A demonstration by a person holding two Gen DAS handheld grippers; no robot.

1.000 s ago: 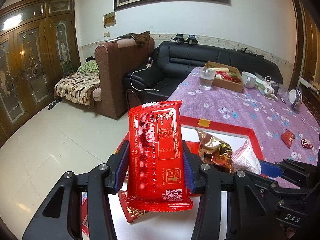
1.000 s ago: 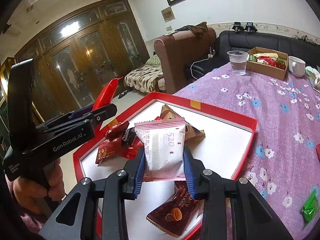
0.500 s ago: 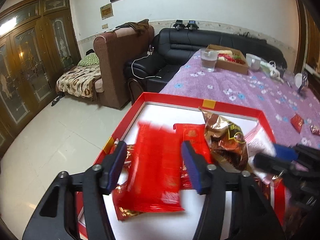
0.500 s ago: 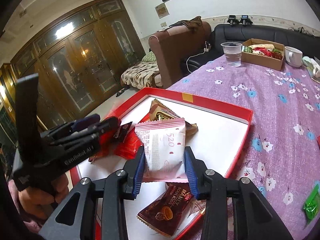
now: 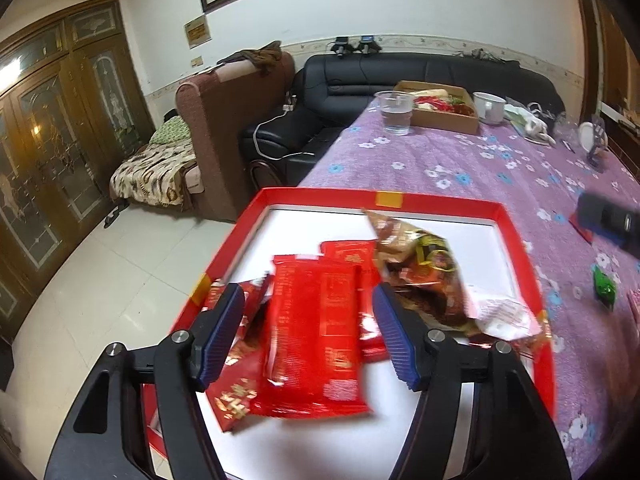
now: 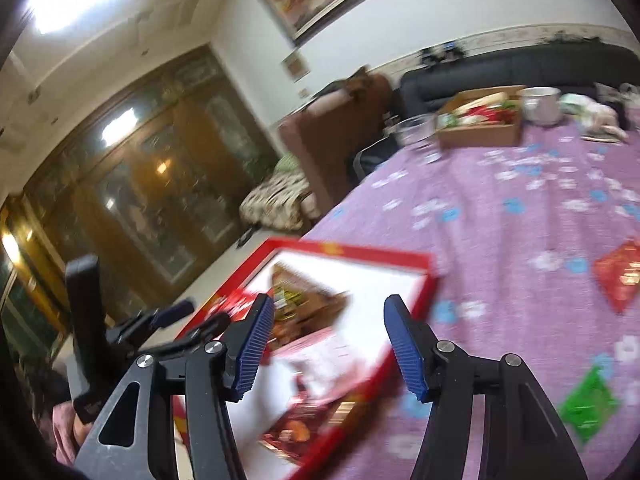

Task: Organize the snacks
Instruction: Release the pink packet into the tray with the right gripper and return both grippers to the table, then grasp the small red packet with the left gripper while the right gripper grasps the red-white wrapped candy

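Observation:
A red tray with a white floor lies at the near corner of the purple flowered table. My left gripper hovers over it, jaws opening. A long red packet lies loose in the tray between them, touching neither pad. Beside it are a brown-gold bag and a white-pink packet. My right gripper hangs over the tray's right edge, jaws opening with nothing gripped; the view is blurred. The white-pink packet lies in the tray below. The right gripper shows at the left view's far right.
Loose on the cloth are a red packet and a green packet. At the far end stand a cardboard box of snacks, a plastic cup and a white mug. A black sofa and a brown armchair lie beyond.
The left jaws spread and the red packet dropped from upright into the tray. The right jaws let go of the white-pink packet and swung right, toward the open tablecloth.

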